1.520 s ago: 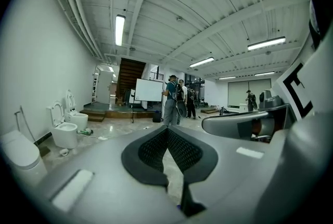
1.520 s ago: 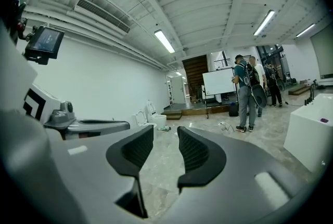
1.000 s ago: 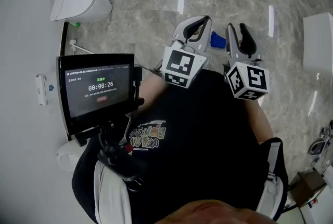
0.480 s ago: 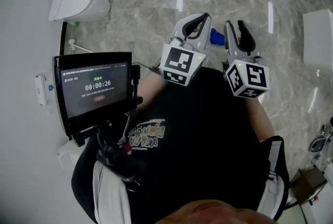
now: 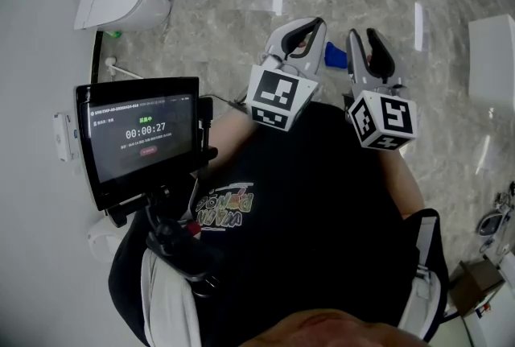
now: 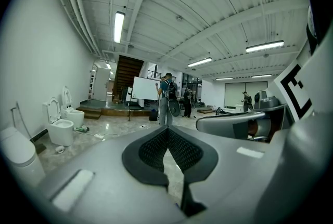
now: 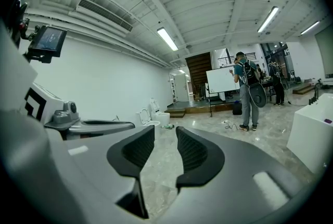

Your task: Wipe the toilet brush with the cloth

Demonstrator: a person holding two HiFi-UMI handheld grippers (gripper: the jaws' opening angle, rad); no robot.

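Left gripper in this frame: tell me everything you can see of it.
The left gripper has a smooth grey, plastic-looking body and two black ribbed pads. Its jaws are closed, tips meeting, with nothing between them. A marker cube sits at its rear. It is held before the person's chest, pointing across the room, beside the right gripper without touching.

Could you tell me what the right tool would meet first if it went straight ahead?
Nothing near: ahead of the right tool the floor looks free, with the far toilets likely first, though depth is unclear.
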